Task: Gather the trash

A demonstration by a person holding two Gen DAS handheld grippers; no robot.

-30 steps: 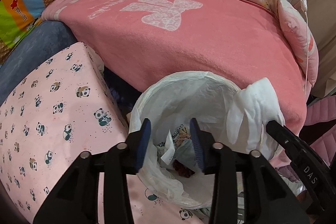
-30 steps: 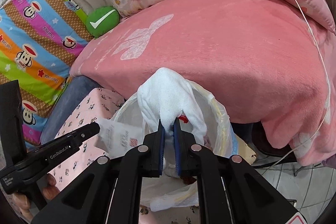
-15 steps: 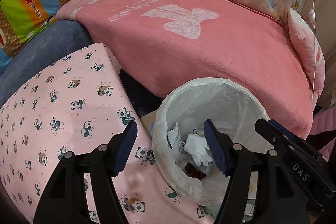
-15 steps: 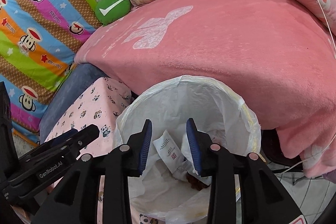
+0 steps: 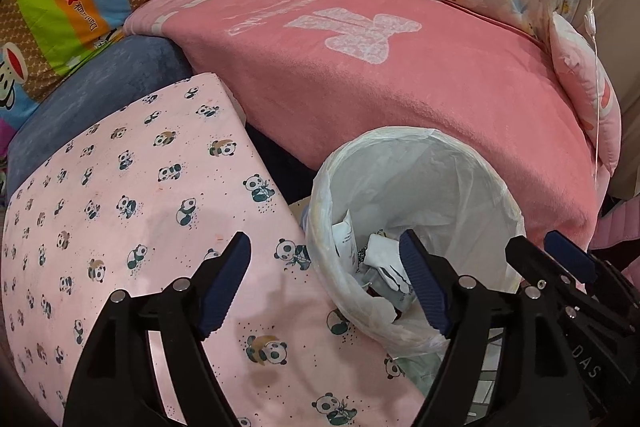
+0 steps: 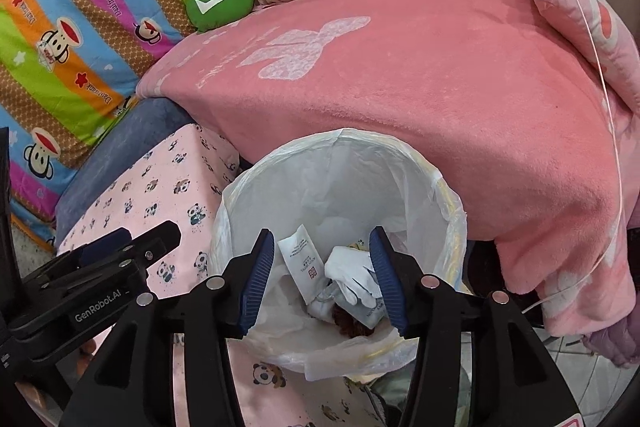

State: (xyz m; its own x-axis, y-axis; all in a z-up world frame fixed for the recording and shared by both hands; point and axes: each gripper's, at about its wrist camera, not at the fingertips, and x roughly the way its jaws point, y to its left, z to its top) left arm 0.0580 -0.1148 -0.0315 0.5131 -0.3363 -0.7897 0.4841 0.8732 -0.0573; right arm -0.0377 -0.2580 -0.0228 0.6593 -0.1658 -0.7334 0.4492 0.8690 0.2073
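Below the pink blanket filling the upper frame, the lined bin at lower centre holds a white tissue wad, while the right tool and left tool are opening, empty, best lifted clear without snagging the liner.

There is one bin under the fingers, with one white packet and one white glove inside. Past the fingers lie one pink blanket, one green cushion and one panda box.
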